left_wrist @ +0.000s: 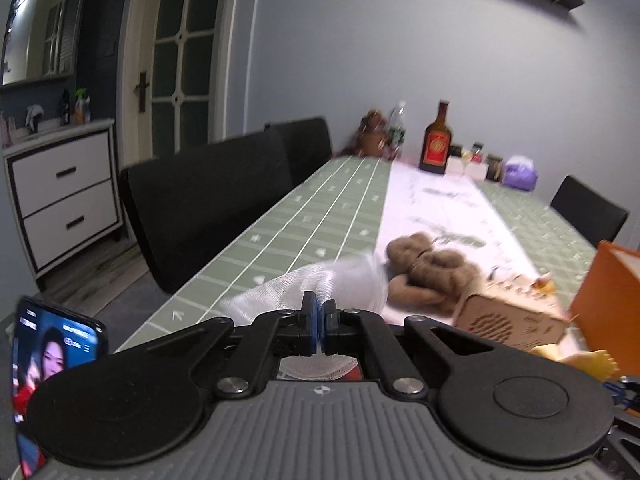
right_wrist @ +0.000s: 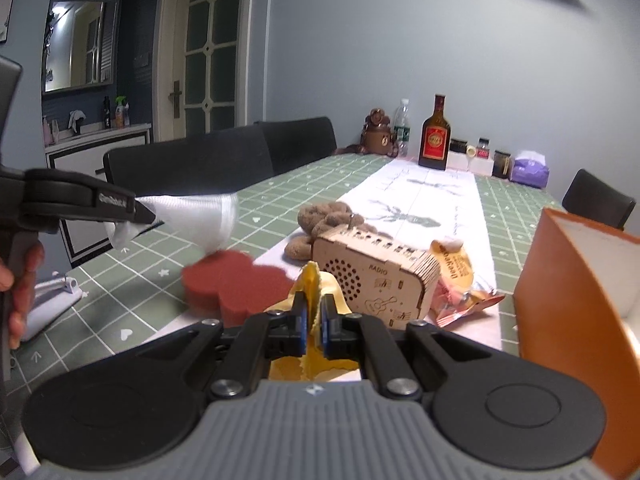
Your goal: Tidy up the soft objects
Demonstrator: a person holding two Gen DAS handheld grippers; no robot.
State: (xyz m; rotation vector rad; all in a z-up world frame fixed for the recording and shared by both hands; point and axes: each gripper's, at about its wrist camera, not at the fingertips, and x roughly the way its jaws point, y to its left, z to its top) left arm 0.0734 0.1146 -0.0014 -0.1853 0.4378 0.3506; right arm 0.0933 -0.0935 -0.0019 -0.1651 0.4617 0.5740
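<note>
Left tongs (left_wrist: 319,320), pads pressed together on a white mesh cloth (left_wrist: 320,284). Cloth blurred, lifted above the green checked surface (left_wrist: 280,236), trailing forward past the pads and also showing behind them, near the tool body. Same cloth (right_wrist: 196,216) seen from the right wrist view, hanging from the left tongs (right_wrist: 148,216) over the surface's near left part, a hand (right_wrist: 20,280) on the tool's grip at the picture's left edge.

Right tongs (right_wrist: 314,320), closed tight on a yellow cloth (right_wrist: 316,280); a crinkled edge sticking up between the pads, more yellow fabric below them. Whether that cloth touches the surface cannot be told.

Red heart-shaped sponge (right_wrist: 232,284) lying on the surface just left of the yellow cloth, beneath the hanging white mesh. Wooden toy radio (right_wrist: 376,280) right of the tongs, on the pale runner (right_wrist: 432,196). Brown plush toy (right_wrist: 324,220) lying behind the radio, touching or nearly touching it; also visible from the left wrist (left_wrist: 428,272), just beyond the mesh cloth. Orange snack packet (right_wrist: 460,284) right of the radio, against its end. Orange box (right_wrist: 576,312) with a white inside, standing at the right edge.

At the far end, by the wall: a brown bottle with a red label (right_wrist: 435,136), a clear plastic bottle (right_wrist: 402,120), a brown bear figure (right_wrist: 378,128), a purple tissue pack (right_wrist: 530,168).
</note>
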